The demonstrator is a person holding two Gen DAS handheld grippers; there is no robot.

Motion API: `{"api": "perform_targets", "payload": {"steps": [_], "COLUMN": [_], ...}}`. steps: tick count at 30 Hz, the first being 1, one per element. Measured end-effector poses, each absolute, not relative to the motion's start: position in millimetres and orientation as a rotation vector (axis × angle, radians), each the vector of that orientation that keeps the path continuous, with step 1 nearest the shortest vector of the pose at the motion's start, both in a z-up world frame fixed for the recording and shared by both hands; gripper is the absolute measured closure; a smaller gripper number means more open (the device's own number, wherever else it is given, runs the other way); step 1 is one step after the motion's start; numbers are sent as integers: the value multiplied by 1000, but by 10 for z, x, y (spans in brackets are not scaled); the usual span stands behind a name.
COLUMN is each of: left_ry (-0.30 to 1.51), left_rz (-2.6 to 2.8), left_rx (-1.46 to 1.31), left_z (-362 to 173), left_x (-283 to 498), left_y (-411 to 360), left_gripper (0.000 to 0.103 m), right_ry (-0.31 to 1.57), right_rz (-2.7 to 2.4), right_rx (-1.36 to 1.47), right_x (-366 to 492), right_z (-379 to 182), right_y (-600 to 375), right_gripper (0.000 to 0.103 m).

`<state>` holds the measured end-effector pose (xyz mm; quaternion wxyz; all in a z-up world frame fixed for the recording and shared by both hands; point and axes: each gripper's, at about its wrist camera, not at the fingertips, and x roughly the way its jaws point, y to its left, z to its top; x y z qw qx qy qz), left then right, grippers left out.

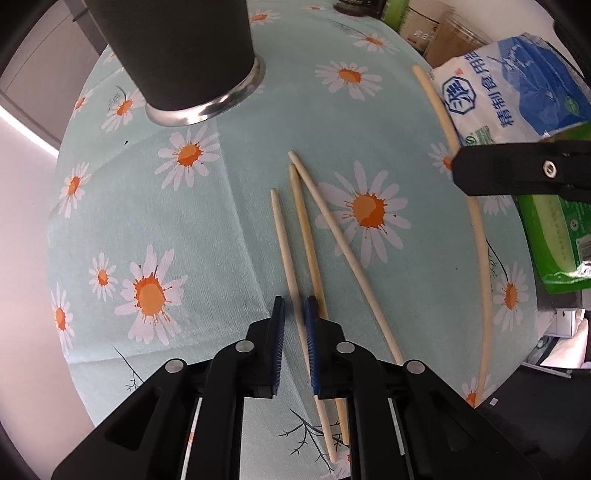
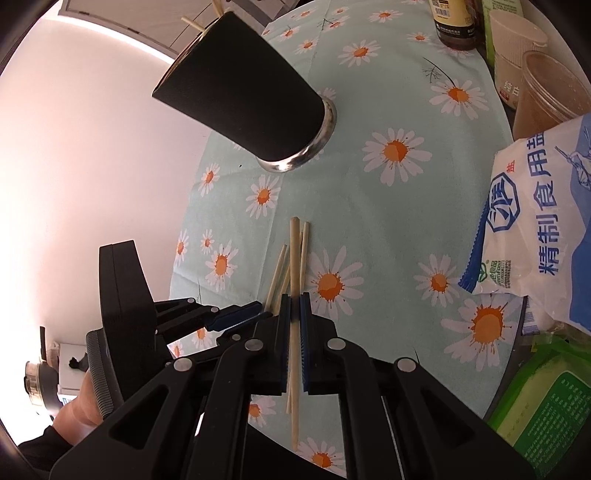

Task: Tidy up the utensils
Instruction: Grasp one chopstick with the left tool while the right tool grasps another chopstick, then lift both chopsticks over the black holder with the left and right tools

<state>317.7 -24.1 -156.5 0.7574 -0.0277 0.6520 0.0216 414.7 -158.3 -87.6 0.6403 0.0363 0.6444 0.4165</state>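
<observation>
Three wooden chopsticks (image 1: 306, 236) lie on the daisy tablecloth (image 1: 221, 221) in the left wrist view. My left gripper (image 1: 294, 306) is low over them, jaws narrowly apart around the leftmost chopstick (image 1: 283, 240), not clamped. My right gripper (image 2: 294, 299) is shut on one chopstick (image 2: 294, 254) and holds it above the others (image 2: 277, 273); the same held chopstick (image 1: 443, 114) arcs along the right of the left wrist view. A black cup with a steel base (image 2: 251, 99) stands behind, chopstick tips poking from its mouth; it also shows in the left wrist view (image 1: 177, 55).
A blue-and-white salt bag (image 2: 543, 229) and a green packet (image 2: 543, 402) lie at the right table edge. Jars and a bottle (image 2: 454, 22) stand at the back right. The table's left edge (image 2: 184, 236) drops off near the cup.
</observation>
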Motion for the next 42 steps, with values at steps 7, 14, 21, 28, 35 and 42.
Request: {"api": "perform_targets", "payload": {"steps": [7, 14, 21, 28, 35, 42], "left_ry": [1425, 1382, 1264, 1137, 1020, 895], "left_rz": [57, 51, 4, -68, -128, -172], "left_rx": [-140, -204, -256, -340, -395, -392], "left_z": [-1588, -1505, -1143, -789, -400, -105], "left_x": [3250, 3245, 3242, 3008, 2840, 2831], "left_y": [-135, 113, 373, 557, 867, 1074], "left_gripper": [99, 99, 99, 99, 99, 99], "right_ry": [1476, 1469, 1447, 1401, 1328, 1172], "right_rz": [964, 950, 928, 913, 926, 955], "right_rx": [90, 86, 74, 66, 101, 130], "right_x": [4161, 4133, 4083, 3991, 3935, 3914], "right_z": [-869, -823, -785, -588, -353, -56], "right_y": [-1578, -1545, -1383, -1150, -913, -708], "right_gripper": [97, 97, 97, 97, 97, 97]}}
